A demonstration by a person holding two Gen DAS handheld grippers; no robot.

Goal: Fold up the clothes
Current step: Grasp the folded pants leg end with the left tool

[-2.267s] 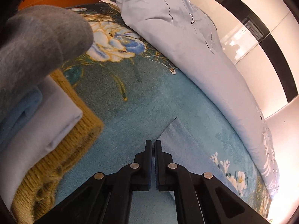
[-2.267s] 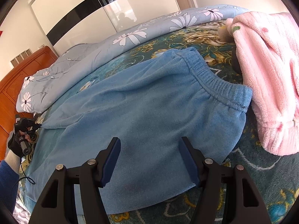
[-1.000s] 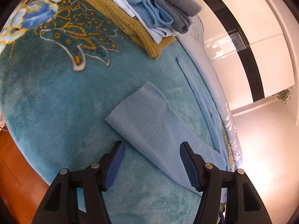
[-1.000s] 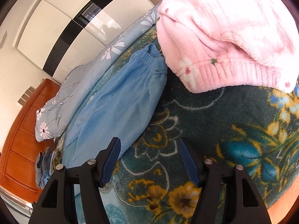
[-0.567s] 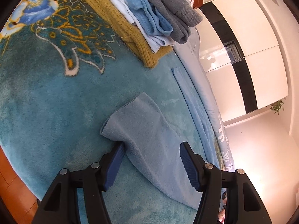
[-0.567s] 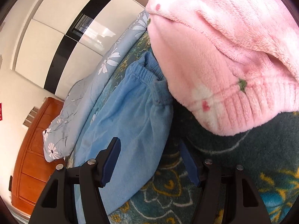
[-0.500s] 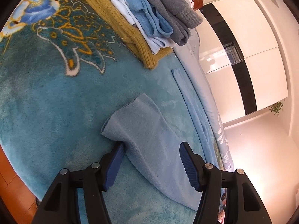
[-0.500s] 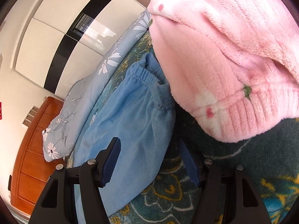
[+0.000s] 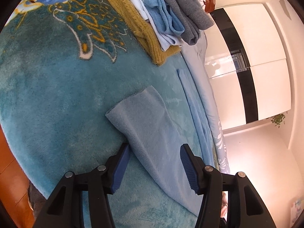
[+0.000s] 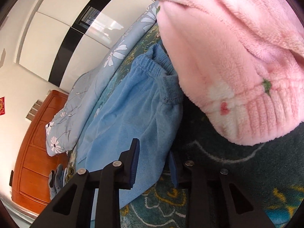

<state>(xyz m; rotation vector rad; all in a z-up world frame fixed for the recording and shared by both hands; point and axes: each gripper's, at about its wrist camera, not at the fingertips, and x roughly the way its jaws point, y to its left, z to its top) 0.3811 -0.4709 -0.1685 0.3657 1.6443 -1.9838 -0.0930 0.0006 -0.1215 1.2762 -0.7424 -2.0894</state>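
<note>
Light blue fleece trousers lie spread on the teal floral blanket. In the left wrist view a trouser leg [image 9: 150, 131] runs between my left gripper's [image 9: 154, 166] open jaws, with the leg's hem end just ahead. In the right wrist view the waistband end [image 10: 152, 70] lies ahead, and the trousers' side edge [image 10: 150, 152] sits between my right gripper's [image 10: 153, 163] jaws. Those jaws are partly closed around the fabric with a gap still showing.
A stack of folded clothes [image 9: 157, 13] sits at the far side of the blanket [image 9: 47, 95]. A pink fluffy garment [image 10: 237, 57] lies right beside the waistband. A grey-blue floral duvet [image 10: 98, 87] runs along the back. The bed edge and wooden floor [image 9: 11, 180] are at left.
My right gripper moved in onto the trousers' side edge and its jaws narrowed around it. My left gripper edged forward over the trouser leg, staying open.
</note>
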